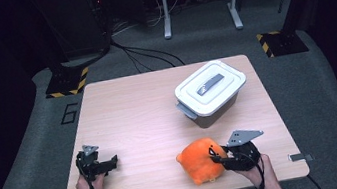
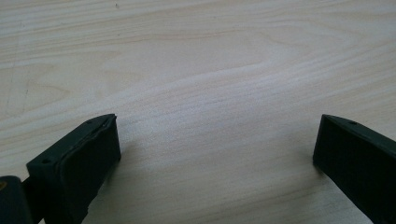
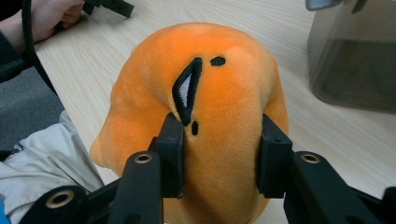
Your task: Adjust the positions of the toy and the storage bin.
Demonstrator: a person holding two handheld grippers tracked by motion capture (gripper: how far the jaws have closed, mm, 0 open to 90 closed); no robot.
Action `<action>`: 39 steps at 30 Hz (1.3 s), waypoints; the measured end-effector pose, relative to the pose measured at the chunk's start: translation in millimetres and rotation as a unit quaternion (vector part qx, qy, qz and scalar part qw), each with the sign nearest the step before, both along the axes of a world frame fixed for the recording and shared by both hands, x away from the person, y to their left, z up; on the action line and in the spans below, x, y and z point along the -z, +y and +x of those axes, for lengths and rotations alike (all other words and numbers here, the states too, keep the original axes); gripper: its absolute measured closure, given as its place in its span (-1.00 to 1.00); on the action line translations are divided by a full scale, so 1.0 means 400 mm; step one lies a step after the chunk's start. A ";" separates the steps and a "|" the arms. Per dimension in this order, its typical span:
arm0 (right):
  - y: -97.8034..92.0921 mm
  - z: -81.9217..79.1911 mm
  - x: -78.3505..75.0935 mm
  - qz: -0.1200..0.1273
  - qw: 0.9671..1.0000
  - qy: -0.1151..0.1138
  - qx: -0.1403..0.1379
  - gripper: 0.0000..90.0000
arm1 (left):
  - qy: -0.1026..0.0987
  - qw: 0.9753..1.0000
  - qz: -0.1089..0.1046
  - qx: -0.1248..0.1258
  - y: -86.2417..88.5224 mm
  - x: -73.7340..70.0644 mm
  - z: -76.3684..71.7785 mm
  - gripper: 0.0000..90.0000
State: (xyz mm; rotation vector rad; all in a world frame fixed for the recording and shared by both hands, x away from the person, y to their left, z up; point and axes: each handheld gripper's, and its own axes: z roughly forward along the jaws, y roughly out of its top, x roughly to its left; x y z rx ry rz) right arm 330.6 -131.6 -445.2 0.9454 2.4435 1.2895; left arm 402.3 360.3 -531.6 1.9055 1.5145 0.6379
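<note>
An orange plush toy point(image 1: 199, 159) with a stitched face lies near the table's front edge, right of centre. My right gripper point(image 1: 218, 157) is shut on its right side; in the right gripper view both jaws press into the orange plush toy point(image 3: 219, 93) and dent it. My right gripper point(image 3: 219, 156) holds it just above or on the wood; I cannot tell which. At the front left, my left gripper point(image 1: 111, 161) rests low over bare table. In the left gripper view my left gripper point(image 2: 217, 149) stands open with only wood between its jaws.
A grey storage box point(image 1: 211, 93) with a white lid and grey handle stands at the back right of the wooden table point(image 1: 135, 124). Its wall, the grey storage box point(image 3: 355, 60), is just beyond the toy. Grey carpet, cables and stand legs surround the table.
</note>
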 end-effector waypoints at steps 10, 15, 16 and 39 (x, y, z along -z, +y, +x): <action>-0.051 -0.003 -0.001 0.002 1.000 -0.001 0.027 0.34 | 0.000 1.000 0.000 0.000 0.000 0.000 0.000 -0.99; -0.076 -0.005 -0.004 0.002 0.999 -0.001 0.040 0.34 | 0.000 1.000 0.000 0.000 0.000 0.000 0.000 -0.99; -0.082 -0.006 -0.005 0.002 0.999 -0.002 0.042 0.34 | 0.000 1.000 0.000 0.000 0.000 0.000 0.000 -0.99; -0.185 -0.010 -0.001 -0.002 0.994 -0.004 0.112 0.34 | 0.000 1.000 0.000 0.000 0.000 0.000 0.000 -0.99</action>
